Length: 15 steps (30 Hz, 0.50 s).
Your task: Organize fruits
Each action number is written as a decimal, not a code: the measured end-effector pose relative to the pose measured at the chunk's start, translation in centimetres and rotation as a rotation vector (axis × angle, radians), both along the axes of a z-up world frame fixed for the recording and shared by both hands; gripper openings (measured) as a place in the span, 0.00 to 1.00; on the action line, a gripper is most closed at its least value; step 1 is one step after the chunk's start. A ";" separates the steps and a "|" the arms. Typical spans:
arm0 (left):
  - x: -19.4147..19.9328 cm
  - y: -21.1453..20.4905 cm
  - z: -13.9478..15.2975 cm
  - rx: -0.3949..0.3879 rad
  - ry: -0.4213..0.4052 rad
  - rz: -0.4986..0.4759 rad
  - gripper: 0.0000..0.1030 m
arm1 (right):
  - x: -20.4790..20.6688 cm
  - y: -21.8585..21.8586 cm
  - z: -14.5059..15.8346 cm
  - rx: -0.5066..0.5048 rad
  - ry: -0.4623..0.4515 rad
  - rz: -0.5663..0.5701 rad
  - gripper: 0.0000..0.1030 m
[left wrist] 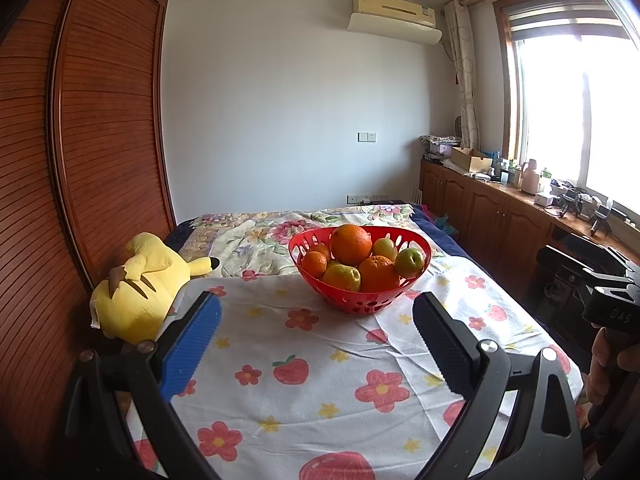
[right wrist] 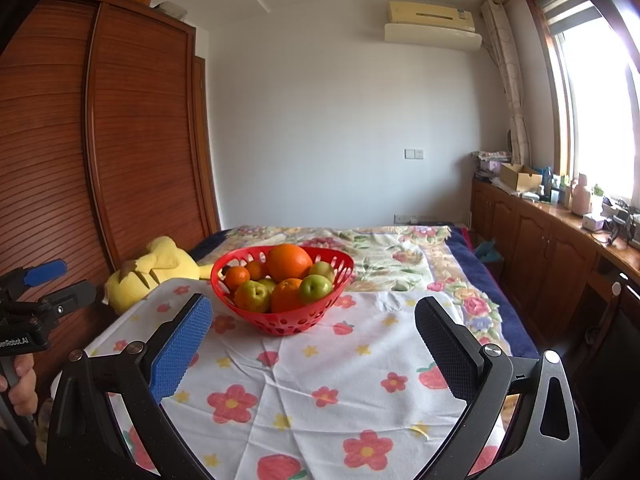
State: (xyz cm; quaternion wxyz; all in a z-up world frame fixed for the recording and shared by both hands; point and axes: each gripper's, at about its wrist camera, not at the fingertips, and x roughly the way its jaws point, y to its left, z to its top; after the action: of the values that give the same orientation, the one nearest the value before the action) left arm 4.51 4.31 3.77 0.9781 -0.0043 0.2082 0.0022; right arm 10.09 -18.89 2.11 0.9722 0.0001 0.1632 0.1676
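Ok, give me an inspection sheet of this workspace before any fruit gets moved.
Surface: flower-and-strawberry print cloth over a table, wrinkled, bare in front of the basket.
Job's things: red basket upright on the cloth, piled with fruit; large orange on top, green apple at the right rim.
Clutter: yellow plush toy lying at the cloth's left edge, apart from the basket.
Grippers: left gripper open, empty, short of the basket; right gripper open, empty, likewise.
Cables: nothing seen on the cloth.
Surroundings: bed with floral cover behind, wooden wardrobe left, cluttered cabinet counter under the window.
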 end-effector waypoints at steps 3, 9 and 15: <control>0.0 0.0 0.0 0.000 0.000 0.001 0.95 | 0.0 0.0 0.0 0.001 0.001 0.000 1.00; -0.1 -0.1 0.0 0.002 0.001 -0.001 0.95 | 0.0 0.0 0.0 0.000 0.001 0.001 1.00; -0.2 -0.3 0.1 0.002 0.001 -0.002 0.95 | -0.1 0.0 -0.1 0.000 0.001 0.000 1.00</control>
State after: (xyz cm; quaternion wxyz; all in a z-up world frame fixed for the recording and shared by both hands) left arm 4.26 4.03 3.84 0.9780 -0.0031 0.2087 0.0014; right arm 9.98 -18.92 1.99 0.9722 0.0000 0.1638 0.1676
